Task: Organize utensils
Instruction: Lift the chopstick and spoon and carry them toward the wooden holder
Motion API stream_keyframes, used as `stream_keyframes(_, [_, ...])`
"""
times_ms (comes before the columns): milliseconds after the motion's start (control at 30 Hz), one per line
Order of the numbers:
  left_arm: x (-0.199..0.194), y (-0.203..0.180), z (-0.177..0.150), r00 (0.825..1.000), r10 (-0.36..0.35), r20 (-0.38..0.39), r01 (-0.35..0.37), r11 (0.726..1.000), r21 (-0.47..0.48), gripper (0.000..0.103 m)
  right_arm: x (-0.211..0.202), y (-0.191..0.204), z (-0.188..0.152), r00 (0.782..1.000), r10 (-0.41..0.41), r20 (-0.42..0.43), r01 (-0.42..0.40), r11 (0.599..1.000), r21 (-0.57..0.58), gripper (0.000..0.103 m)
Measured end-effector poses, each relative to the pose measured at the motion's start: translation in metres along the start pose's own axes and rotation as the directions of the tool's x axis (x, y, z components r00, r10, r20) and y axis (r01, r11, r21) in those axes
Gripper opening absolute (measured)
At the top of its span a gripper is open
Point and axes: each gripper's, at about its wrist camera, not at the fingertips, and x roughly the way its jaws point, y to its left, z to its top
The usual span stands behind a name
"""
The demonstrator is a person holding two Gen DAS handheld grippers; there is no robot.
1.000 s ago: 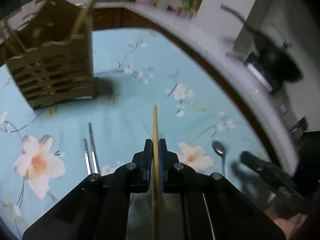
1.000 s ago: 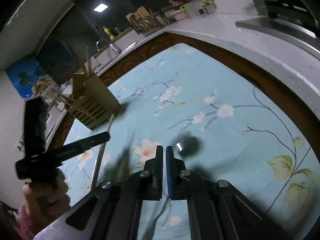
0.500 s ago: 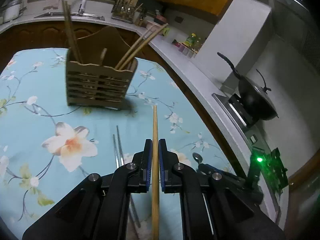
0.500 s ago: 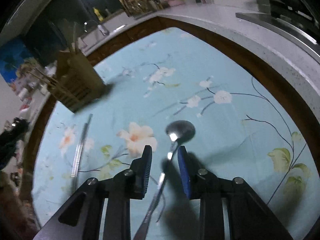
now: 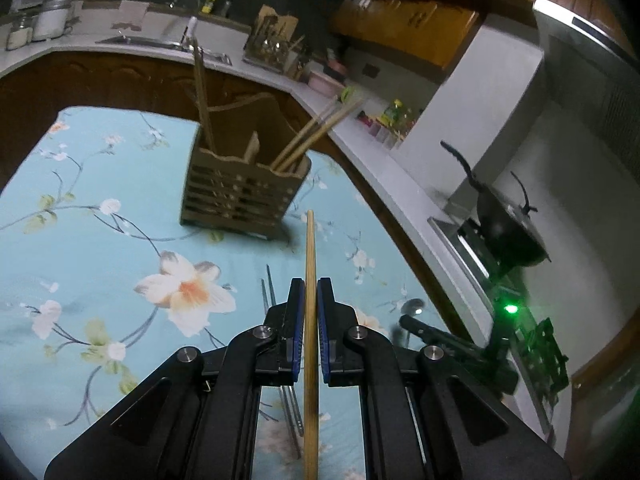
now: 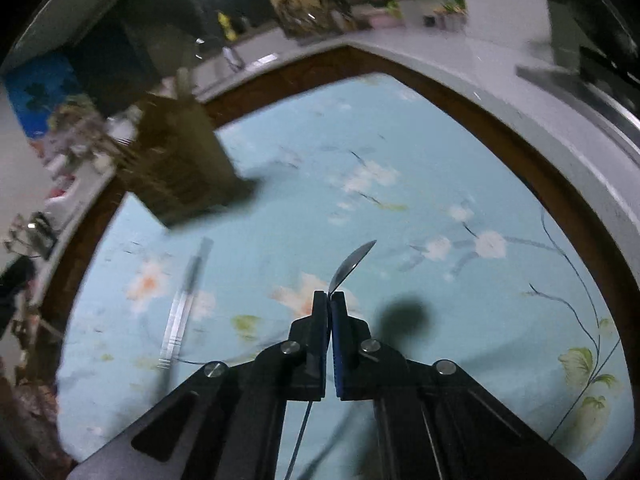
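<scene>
Both hand-held grippers loaded, wooden caddy waiting at upper centre of the frame.

The left hand-held gripper (image 5: 307, 312) is closed on a wooden chopstick (image 5: 309, 264) that points toward the slatted utensil holder (image 5: 244, 190) on the floral worktop (image 5: 80, 240); the right hand-held gripper (image 6: 329, 312) is pinched tight on a metal spoon (image 6: 352, 261), bowl lifted clear of the cloth above its shadow. A pair of metal chopsticks (image 6: 182, 308) lies at centre left. The step likely calls for tipping the chopstick upright over the compartment at the holder's right side, beside the sticks already standing there, and releasing only once its tip is inside. The spoon's grip looks thin, so a slow carry would suit it.
</scene>
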Motion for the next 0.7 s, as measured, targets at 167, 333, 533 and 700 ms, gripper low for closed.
stream_keyframes(167, [-0.023, 0.005, 0.007, 0.999, 0.001, 0.049, -0.001, 1.0, -0.007, 0.005, -0.032, 0.032, 0.017, 0.992, 0.098, 0.077, -0.095, 0.995, -0.041, 0.002])
stream_keyframes(333, [-0.039, 0.016, 0.011, 0.997, 0.0, 0.08, 0.003, 0.999, -0.036, 0.005, -0.056, 0.062, 0.031, 0.977, 0.165, 0.139, -0.152, 0.984, -0.096, 0.002])
stream_keyframes(533, [-0.048, 0.02, 0.011, 0.995, 0.015, 0.096, -0.011, 0.999, -0.037, 0.005, -0.063, 0.09, 0.037, 0.963, 0.207, 0.172, -0.183, 0.972, -0.149, 0.002])
stream_keyframes(700, [-0.053, 0.022, 0.011, 0.993, 0.024, 0.112, -0.02, 0.999, -0.037, 0.005, -0.067, 0.098, 0.04, 0.957, 0.223, 0.185, -0.193, 0.967, -0.163, 0.002])
